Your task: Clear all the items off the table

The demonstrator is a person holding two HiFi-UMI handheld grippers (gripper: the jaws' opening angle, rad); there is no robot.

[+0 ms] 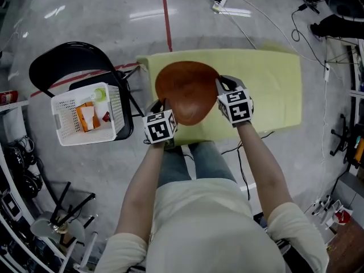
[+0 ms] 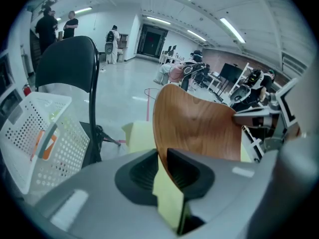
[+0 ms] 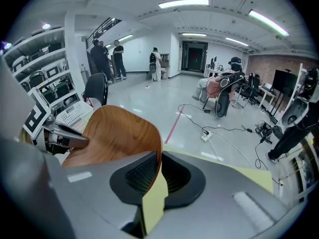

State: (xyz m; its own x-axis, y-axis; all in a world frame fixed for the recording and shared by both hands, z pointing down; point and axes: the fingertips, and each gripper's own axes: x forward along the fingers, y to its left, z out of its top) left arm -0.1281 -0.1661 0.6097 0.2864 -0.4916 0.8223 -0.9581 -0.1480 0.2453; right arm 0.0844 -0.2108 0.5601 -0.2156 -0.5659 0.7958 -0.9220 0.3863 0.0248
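Observation:
A brown wooden bowl (image 1: 187,91) with a curved rim hangs above the yellow table (image 1: 273,90), carried between both grippers. My left gripper (image 1: 165,104) is shut on the bowl's near left rim. My right gripper (image 1: 220,86) is shut on the right rim. In the left gripper view the wood (image 2: 199,123) rises from between the black pads (image 2: 187,171), tilted on edge. In the right gripper view the bowl (image 3: 114,133) curves off to the left from the pads (image 3: 137,176), which pinch its rim. Nothing else lies on the visible table top.
A white perforated basket (image 1: 60,118) holding orange and green items sits on a black folding chair (image 1: 68,61) left of the table. Cables and a power strip (image 1: 219,3) lie on the floor beyond. Shelving stands at the left, and people stand far off in the room.

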